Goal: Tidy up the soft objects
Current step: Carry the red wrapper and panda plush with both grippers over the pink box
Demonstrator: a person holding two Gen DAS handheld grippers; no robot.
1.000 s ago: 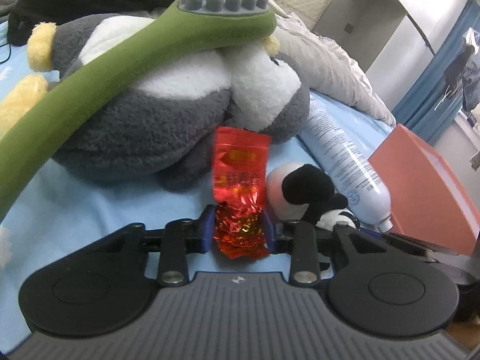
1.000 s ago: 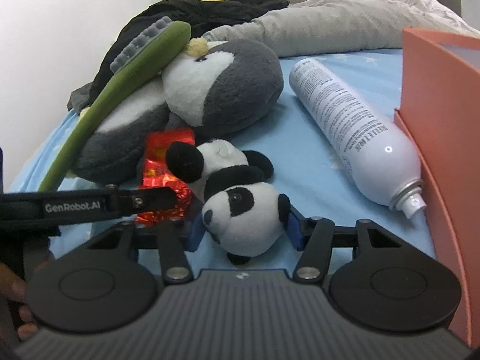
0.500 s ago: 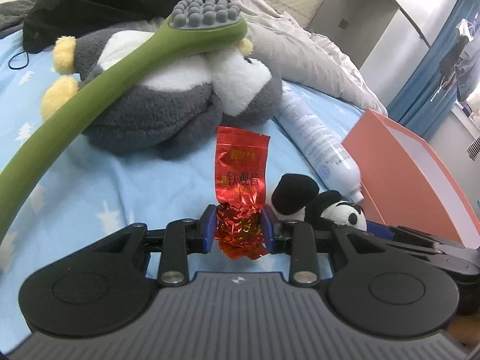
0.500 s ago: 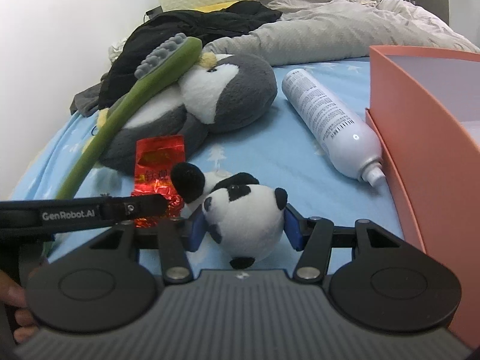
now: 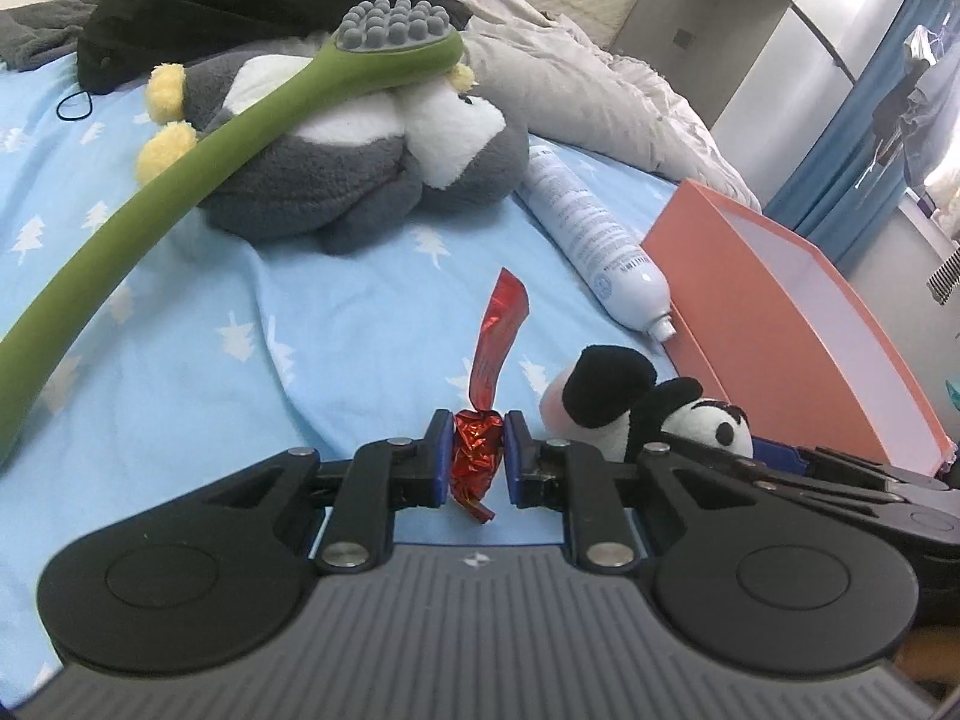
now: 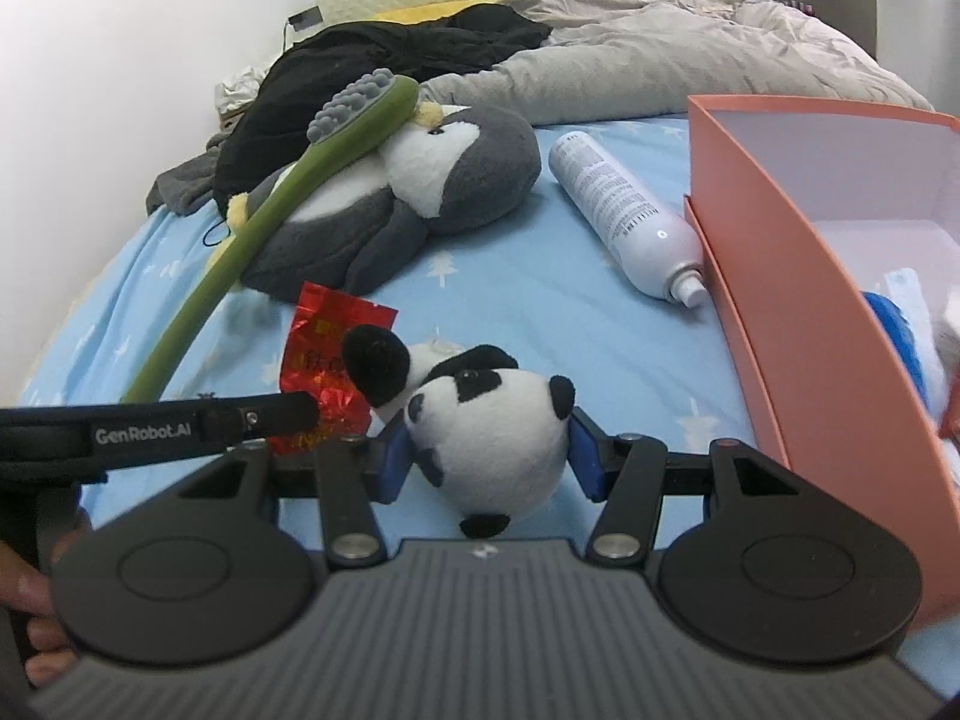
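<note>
So my landmark here is the orange box [image 6: 780, 276], open on top, sitting on the blue bedsheet [image 5: 300, 324] with the little white trees. Inside it I can make out something blue and something white down near the bottom, but they're cut off at the edge of the right wrist view, so I can't tell what they are.

Biggest thing out there: the grey and white penguin plush [image 6: 420, 192], well away from the box toward the far side of the bed, lying on its side. A long green massage stick [image 5: 198, 162] with grey nubs on its head leans across the top of it. Behind those there's a black garment [image 6: 384, 60] and a rumpled grey duvet [image 6: 660, 60].

Just beside the box wall lies a white spray can [image 6: 624, 222], on its side, nozzle end right up near the box's corner.

Then the panda plush [image 6: 486, 432]. My right gripper [image 6: 486, 450] is clamped on its head, blue pads pressing both sides, and it's close to the box's near wall.

Smallest: the red foil packet [image 5: 480, 450]. My left gripper [image 5: 476, 456] has it between the pads, which are squeezing in on the crumpled lower end while the flat top sticks up. It's on the far side of the panda from the box, both of them lifted off the sheet.
</note>
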